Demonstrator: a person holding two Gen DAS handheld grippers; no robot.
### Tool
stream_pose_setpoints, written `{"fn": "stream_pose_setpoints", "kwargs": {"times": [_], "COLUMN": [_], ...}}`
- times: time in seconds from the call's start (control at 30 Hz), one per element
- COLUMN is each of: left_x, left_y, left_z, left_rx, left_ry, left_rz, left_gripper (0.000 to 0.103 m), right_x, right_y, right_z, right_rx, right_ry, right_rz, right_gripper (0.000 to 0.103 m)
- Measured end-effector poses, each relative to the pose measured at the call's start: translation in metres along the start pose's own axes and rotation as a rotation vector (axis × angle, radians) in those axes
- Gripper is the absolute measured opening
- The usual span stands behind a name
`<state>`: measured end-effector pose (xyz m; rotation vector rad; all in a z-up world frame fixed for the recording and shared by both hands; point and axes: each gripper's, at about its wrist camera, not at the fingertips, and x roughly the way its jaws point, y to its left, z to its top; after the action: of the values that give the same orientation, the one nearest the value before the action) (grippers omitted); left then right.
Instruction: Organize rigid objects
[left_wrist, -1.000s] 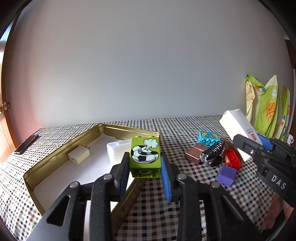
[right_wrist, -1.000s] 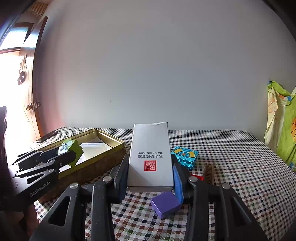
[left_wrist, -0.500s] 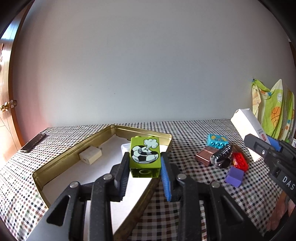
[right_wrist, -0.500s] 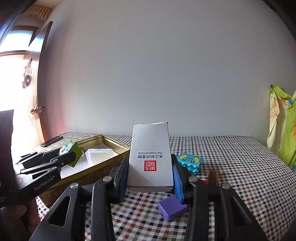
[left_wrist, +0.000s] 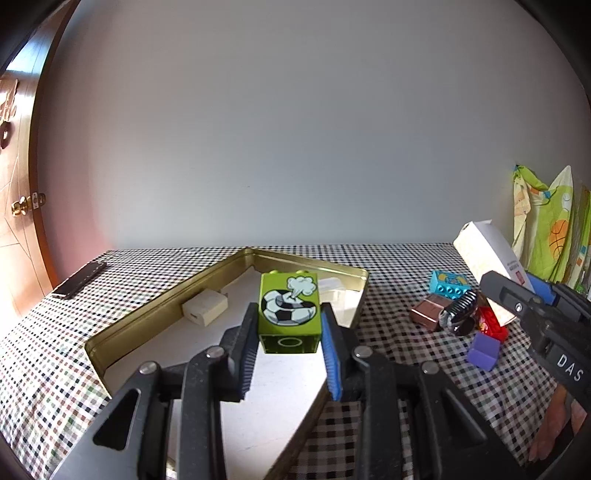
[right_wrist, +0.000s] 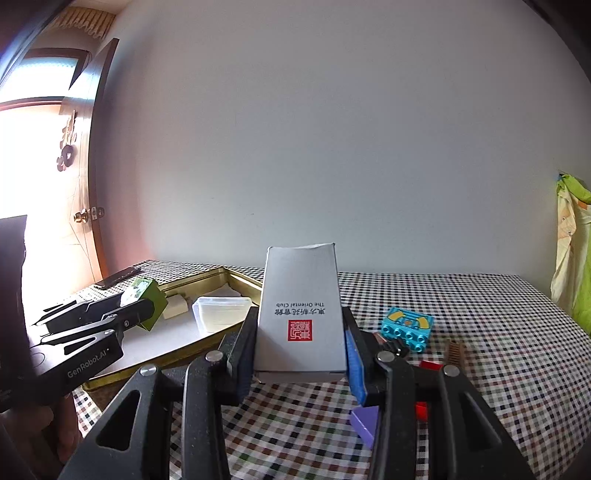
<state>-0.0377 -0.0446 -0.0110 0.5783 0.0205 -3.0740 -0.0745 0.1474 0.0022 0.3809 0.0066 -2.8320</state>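
Clearly we hold two loads: our left gripper (left_wrist: 288, 334) pinches the green block (left_wrist: 289, 312) at frame centre above the gold tin (left_wrist: 155, 306), our right gripper (right_wrist: 299, 343) clamps the white box (right_wrist: 300, 310). Releasing high could bounce the block onto the charger (left_wrist: 205, 311).

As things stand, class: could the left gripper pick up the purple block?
Probably not: the left gripper is already shut on the green block, and the purple block lies off to its right.
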Motion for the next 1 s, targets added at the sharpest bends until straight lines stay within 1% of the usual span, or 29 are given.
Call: {"fn": "stream_pose_setpoints", "kwargs": {"times": [0.37,1.0], "left_x": [-0.001,0.001], "left_y": [0.021,0.046], "left_z": [-0.001,-0.004], "left_rx": [-0.017,-0.053], "left_ry": [-0.003,0.008], "left_rz": [0.024,0.062], "left_gripper": [0.030,0.030], "right_x": [0.010,0.019], "right_y": [0.025,0.051], "right_z": [0.002,0.004], "right_rx": [-0.029,-0.074], "right_ry": [0.004,0.017], "right_rz": [0.044,0.107], "right_gripper": [0.043,0.043]}}
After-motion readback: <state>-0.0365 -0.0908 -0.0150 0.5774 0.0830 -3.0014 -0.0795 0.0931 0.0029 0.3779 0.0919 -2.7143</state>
